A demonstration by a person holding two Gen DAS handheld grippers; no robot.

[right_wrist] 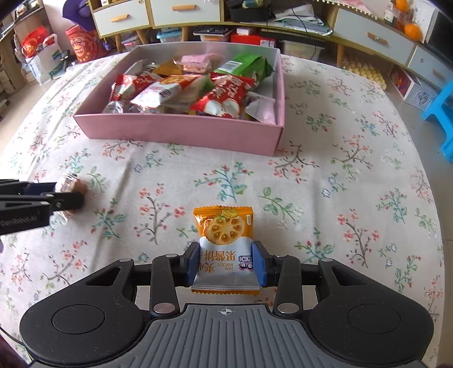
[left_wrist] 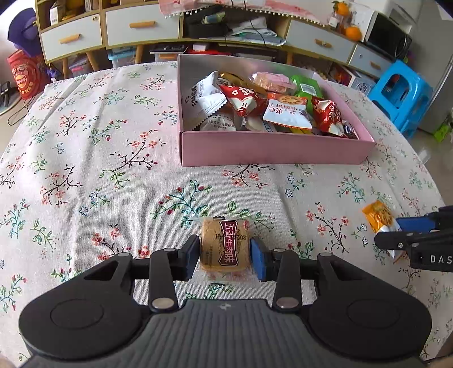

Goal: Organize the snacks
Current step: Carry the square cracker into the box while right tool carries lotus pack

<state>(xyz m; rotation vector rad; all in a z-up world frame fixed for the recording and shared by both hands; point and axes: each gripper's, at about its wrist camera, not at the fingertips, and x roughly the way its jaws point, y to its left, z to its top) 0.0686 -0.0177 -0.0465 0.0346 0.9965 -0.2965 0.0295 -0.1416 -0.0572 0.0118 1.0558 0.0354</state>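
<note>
The left claw (left_wrist: pixel 225 253) is pinching a clear-wrapped brown pastry (left_wrist: pixel 225 245), its pads pressing against the pack's two sides while the pack is lying on the flowered surface (left_wrist: pixel 99 169). The right claw (right_wrist: pixel 226 264) is pinching an orange and white jam biscuit packet (right_wrist: pixel 223 246) the same way, fingers closing on the white lower half, the orange top sticking out ahead of the fingertips.

The pink box (left_wrist: pixel 271 150) is sitting farther back on the surface, heaped with snack packs (left_wrist: pixel 254 104); several are rising above its rim. Its near wall is facing both claws, and a wide band of bare cloth is lying between that wall and each held pack. The pastry is sitting in front of the box's near-left corner; the biscuit packet is sitting in front of the near wall toward its right end. Left of the box the cloth is stretching open to the surface's edge. Behind the box, a cabinet with drawers (left_wrist: pixel 127 27) is standing beyond the surface's far edge.
</note>
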